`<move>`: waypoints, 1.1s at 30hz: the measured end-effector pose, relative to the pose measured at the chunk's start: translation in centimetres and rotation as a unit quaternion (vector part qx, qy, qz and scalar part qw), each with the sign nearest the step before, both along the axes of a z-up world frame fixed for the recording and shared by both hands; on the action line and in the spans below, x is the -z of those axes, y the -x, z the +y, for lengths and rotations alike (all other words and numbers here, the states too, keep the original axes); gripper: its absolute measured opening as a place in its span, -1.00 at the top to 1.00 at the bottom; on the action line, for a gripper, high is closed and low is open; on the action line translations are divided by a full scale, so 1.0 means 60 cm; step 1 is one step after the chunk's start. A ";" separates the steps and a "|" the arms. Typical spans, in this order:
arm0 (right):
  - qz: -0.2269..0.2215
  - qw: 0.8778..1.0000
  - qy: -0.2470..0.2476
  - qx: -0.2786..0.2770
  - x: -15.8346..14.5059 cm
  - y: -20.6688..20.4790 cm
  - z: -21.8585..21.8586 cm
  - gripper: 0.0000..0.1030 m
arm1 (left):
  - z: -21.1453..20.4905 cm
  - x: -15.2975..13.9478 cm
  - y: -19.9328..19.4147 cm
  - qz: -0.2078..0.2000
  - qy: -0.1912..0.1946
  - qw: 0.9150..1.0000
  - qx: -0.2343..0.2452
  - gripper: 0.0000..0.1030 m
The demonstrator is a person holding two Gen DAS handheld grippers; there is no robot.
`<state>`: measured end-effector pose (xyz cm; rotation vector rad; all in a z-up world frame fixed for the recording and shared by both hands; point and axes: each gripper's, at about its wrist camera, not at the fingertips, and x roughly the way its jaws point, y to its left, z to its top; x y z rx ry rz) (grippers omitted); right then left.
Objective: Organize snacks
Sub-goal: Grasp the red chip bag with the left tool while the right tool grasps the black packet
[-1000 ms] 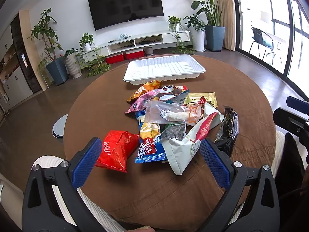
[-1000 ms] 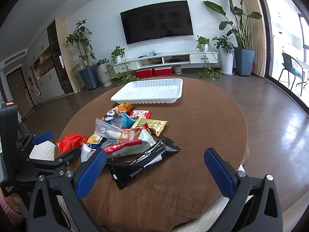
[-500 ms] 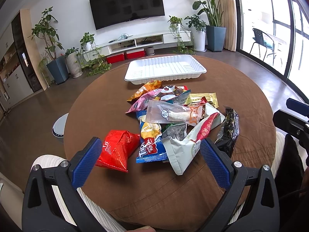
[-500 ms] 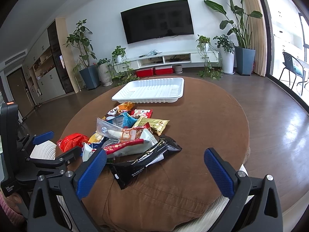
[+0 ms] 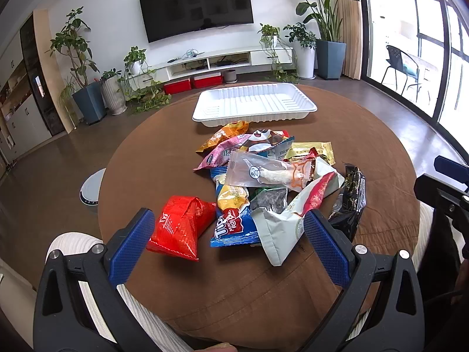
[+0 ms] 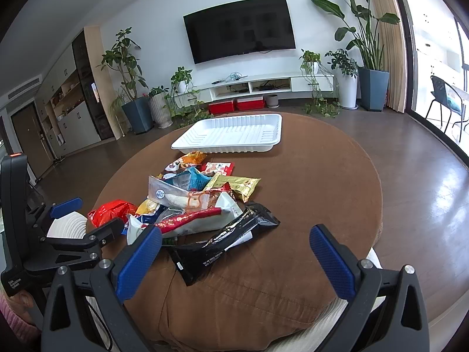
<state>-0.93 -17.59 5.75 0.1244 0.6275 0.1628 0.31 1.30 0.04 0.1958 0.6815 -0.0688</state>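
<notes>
A pile of snack packets lies mid-table: a red bag (image 5: 180, 227), a blue packet (image 5: 233, 224), a pale green pouch (image 5: 280, 224), a clear packet (image 5: 269, 171), a black packet (image 5: 348, 202) and a gold one (image 5: 312, 151). An empty white tray (image 5: 255, 102) stands behind the pile. My left gripper (image 5: 230, 236) is open, hovering near the front of the pile. My right gripper (image 6: 236, 248) is open above the black packet (image 6: 222, 249). The tray (image 6: 231, 135) and red bag (image 6: 110, 211) also show in the right wrist view.
The round table has a brown cloth (image 5: 222, 287). A white ribbed cushion (image 5: 67, 243) sits at its near left edge. The left gripper's body (image 6: 44, 234) shows at the left of the right wrist view. Plants and a TV stand lie beyond.
Both grippers have edged slightly forward toward the pile. Both remain open and nothing on the table has moved.
</notes>
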 end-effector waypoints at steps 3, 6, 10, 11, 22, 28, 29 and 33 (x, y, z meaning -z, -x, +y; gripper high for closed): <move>0.001 1.000 0.000 -0.001 0.006 0.002 0.009 -1.00 | 0.004 -0.001 0.001 0.000 0.000 1.000 -0.001 -1.00; 0.003 1.000 -0.001 -0.003 0.013 0.011 0.026 -1.00 | -0.003 0.001 0.003 -0.003 0.001 1.000 -0.002 -1.00; 0.011 1.000 -0.007 -0.005 0.024 0.019 0.044 -1.00 | -0.004 0.006 -0.009 -0.002 0.002 1.000 -0.005 -1.00; 0.014 1.000 -0.010 -0.005 0.025 0.021 0.046 -1.00 | -0.004 0.006 -0.009 -0.005 0.003 1.000 -0.006 -1.00; 0.069 0.994 -0.086 -0.019 0.054 0.013 0.068 -1.00 | 0.029 0.016 -0.031 -0.058 0.037 0.997 -0.032 -1.00; 0.119 0.982 -0.141 -0.022 0.063 -0.040 0.039 -0.99 | 0.073 0.010 -0.049 -0.078 0.034 0.995 -0.059 -1.00; 0.132 0.979 -0.151 -0.020 0.067 -0.050 0.034 -0.98 | 0.080 0.010 -0.050 -0.075 0.030 0.995 -0.064 -1.00; 0.170 0.967 -0.187 -0.021 0.090 -0.073 0.019 -0.83 | 0.109 0.023 -0.065 -0.045 0.059 0.994 -0.082 -1.00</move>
